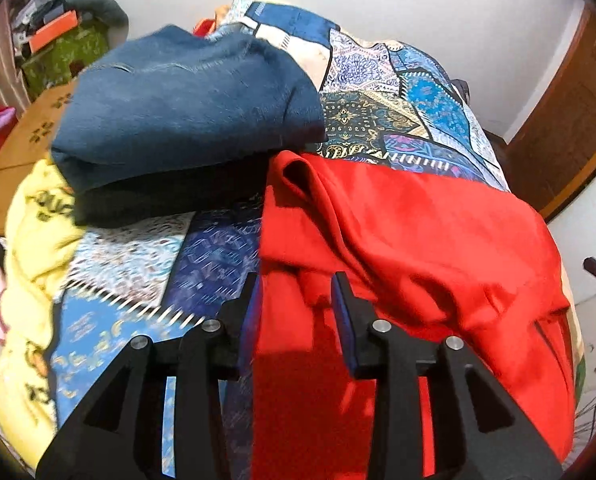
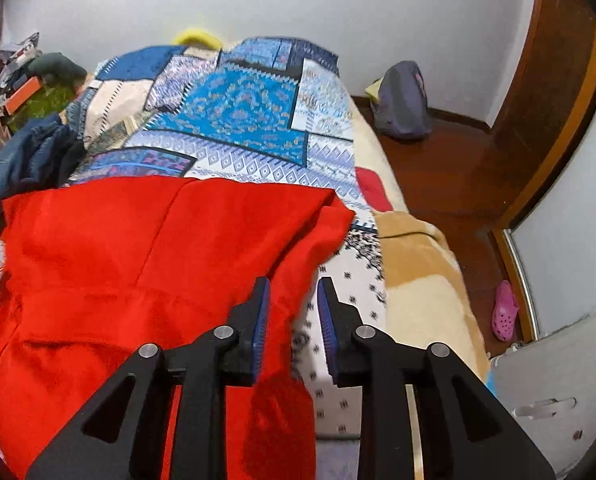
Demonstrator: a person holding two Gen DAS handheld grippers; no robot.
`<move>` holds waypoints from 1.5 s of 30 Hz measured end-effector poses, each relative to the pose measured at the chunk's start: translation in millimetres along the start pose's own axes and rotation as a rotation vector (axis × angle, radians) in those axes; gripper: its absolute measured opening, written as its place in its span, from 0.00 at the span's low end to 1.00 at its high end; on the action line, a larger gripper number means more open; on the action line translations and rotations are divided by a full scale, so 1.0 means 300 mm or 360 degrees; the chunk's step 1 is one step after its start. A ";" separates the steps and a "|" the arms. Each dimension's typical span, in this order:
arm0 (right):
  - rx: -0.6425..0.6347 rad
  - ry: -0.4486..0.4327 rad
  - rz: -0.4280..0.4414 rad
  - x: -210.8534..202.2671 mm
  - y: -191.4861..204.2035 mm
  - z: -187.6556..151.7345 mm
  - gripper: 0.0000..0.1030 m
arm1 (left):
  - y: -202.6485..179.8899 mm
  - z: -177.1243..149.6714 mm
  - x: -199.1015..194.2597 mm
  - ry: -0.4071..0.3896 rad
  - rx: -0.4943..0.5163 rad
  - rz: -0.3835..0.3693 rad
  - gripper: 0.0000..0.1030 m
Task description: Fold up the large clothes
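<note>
Red garment [image 2: 145, 264] lies spread on the patterned bedspread [image 2: 237, 120], probably laid flat for folding. Left gripper [image 1: 298, 284] and right gripper [image 2: 291, 290] hang above its side edges, both released and holding nothing. Blue folded jeans [image 1: 185, 108] rest just beside it; no container holds clothes

A plain red garment [image 2: 137, 248] lies on a blue-and-white patchwork-patterned bedspread [image 2: 237, 120] beside dark blue clothing [image 1: 185, 104].
</note>
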State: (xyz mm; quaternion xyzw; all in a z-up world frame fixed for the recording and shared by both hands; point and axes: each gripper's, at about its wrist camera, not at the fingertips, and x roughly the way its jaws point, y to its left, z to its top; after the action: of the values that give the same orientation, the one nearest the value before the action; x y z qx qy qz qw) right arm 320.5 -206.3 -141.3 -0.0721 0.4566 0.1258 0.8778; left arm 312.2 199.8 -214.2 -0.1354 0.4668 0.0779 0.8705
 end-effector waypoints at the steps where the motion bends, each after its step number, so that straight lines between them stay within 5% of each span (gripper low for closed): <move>1: 0.0006 -0.0015 0.0010 -0.034 -0.002 -0.013 0.30 | -0.001 -0.015 -0.033 -0.0016 0.0013 0.0000 0.33; 3: 0.0025 -0.0054 0.0018 -0.087 -0.002 -0.034 0.48 | -0.005 -0.041 -0.081 -0.0036 0.0039 0.0000 0.33; 11: 0.0041 -0.0138 0.0051 -0.258 0.010 -0.139 0.68 | 0.023 -0.183 -0.231 -0.0019 0.0082 0.0010 0.50; 23: -0.0051 0.0170 0.0245 -0.210 0.074 -0.399 0.68 | 0.152 -0.458 -0.218 0.0325 -0.0039 -0.0171 0.50; 32: 0.0250 0.0334 0.0335 -0.164 -0.027 -0.493 0.69 | 0.219 -0.614 -0.118 0.0519 -0.0400 -0.0406 0.50; 38: 0.0252 0.0418 0.0438 -0.113 0.004 -0.557 0.69 | 0.203 -0.653 -0.108 0.0505 -0.0472 -0.0429 0.50; 45: 0.0528 0.0395 0.0586 -0.042 -0.066 -0.573 0.70 | 0.097 -0.666 -0.138 0.0447 -0.0357 -0.0563 0.44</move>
State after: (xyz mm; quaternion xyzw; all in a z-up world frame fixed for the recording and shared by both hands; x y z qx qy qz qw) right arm 184.5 -268.8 -229.0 0.1420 0.5804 0.1970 0.7773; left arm 123.6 165.3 -289.9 -0.3203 0.5406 -0.0440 0.7767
